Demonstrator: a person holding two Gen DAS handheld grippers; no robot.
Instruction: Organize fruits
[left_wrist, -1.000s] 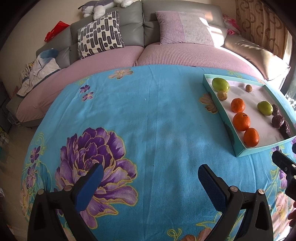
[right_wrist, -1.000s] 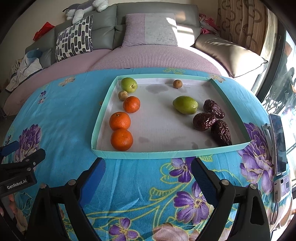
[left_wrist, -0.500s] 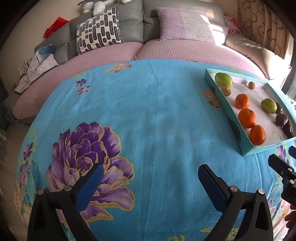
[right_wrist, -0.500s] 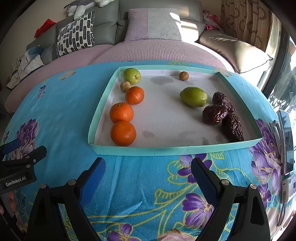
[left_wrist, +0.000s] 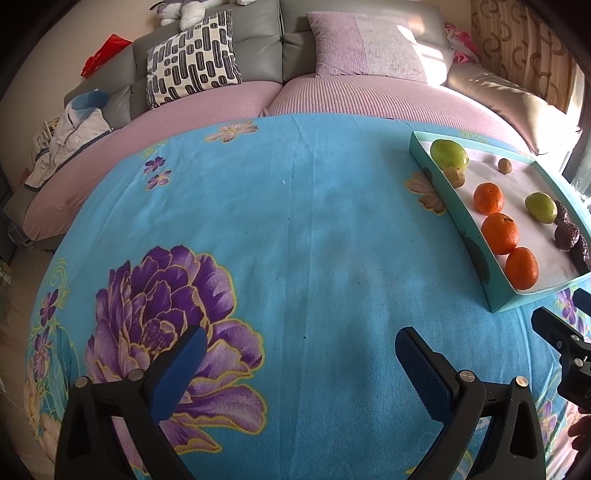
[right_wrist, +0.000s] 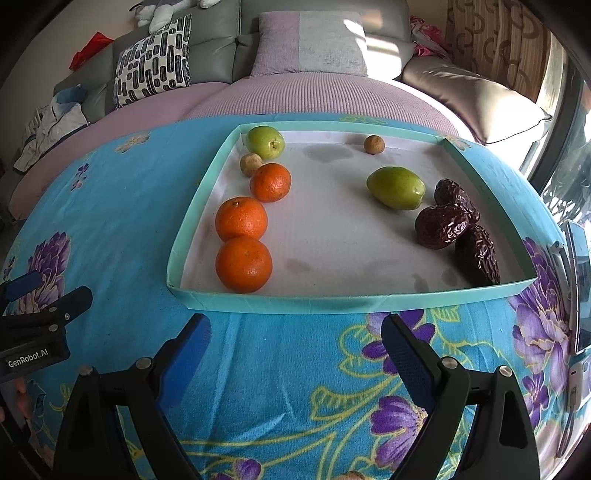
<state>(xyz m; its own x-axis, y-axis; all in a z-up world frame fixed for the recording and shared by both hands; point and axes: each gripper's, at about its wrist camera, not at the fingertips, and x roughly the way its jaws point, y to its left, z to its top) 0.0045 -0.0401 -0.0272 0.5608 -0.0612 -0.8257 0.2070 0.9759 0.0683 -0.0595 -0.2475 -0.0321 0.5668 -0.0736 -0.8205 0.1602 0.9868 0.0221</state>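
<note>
A teal-rimmed tray (right_wrist: 362, 301) with a white floor holds the fruit. Three oranges (right_wrist: 243, 264) line its left side, with a green fruit (right_wrist: 265, 142) and a small brown fruit (right_wrist: 251, 164) behind them. A second green fruit (right_wrist: 397, 187) and three dark dates (right_wrist: 441, 227) lie on the right, a small brown ball (right_wrist: 373, 144) at the back. My right gripper (right_wrist: 295, 339) stands open just before the tray's front rim, holding nothing. My left gripper (left_wrist: 299, 350) is open over bare blue cloth, left of the tray (left_wrist: 476, 254).
A blue cloth with purple flowers (left_wrist: 166, 280) covers the round table. A pink and grey sofa (left_wrist: 332, 81) with cushions curves behind it. A phone-like device (right_wrist: 580, 288) lies at the table's right edge. The left gripper's body (right_wrist: 33, 332) shows at the right wrist view's left.
Both grippers have moved forward a little; the tray looms larger in the right wrist view. Both stay open and the fruit has not moved.
</note>
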